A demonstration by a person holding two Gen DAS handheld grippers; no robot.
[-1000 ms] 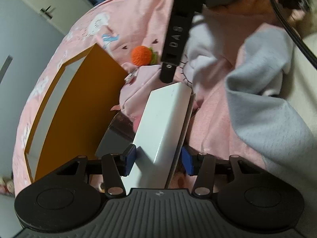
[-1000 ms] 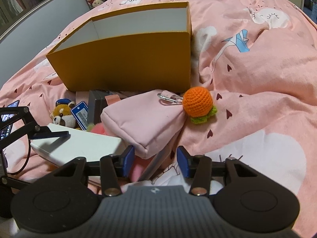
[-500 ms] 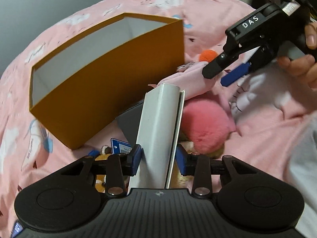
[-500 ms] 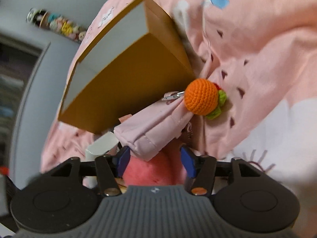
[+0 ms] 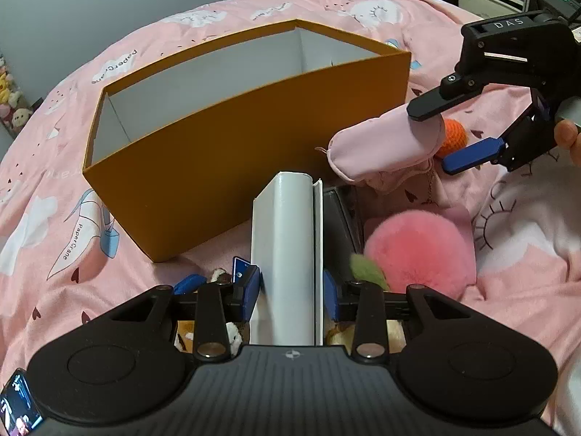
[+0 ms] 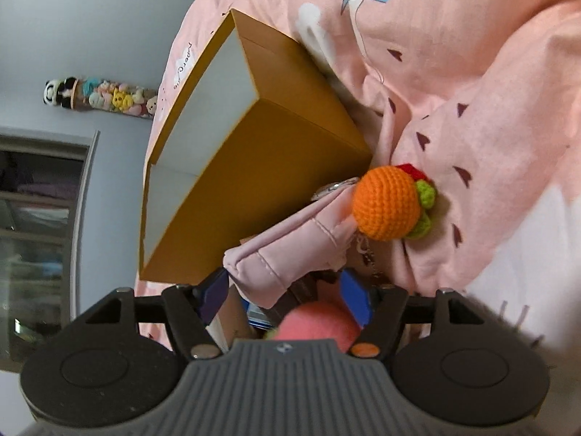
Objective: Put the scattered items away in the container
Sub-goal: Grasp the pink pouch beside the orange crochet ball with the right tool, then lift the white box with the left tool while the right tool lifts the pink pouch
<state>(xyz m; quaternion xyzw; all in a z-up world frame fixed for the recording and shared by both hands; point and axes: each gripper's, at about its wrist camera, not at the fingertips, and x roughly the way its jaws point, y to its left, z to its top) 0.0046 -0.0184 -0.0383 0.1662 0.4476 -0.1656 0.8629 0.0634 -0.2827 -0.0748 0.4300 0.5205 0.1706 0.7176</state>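
On a pink bedspread [image 5: 526, 283], the left gripper [image 5: 292, 292] pinches a white box [image 5: 283, 254] standing on edge, just near of the open orange container [image 5: 254, 152]. To the right, the right gripper [image 6: 287, 292] has its jaws opening around a pink pouch [image 6: 287, 254] (an orange crochet ball [image 6: 388, 203] attached), not pressing it.

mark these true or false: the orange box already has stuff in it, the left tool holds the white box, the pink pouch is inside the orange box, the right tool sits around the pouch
1. The orange box holds items. False: its visible interior looks empty.
2. The left tool grips the white box. True.
3. The pink pouch is inside the orange box. False: it lies outside, against the front wall.
4. The right tool straddles the pouch. True, with its jaws opening.
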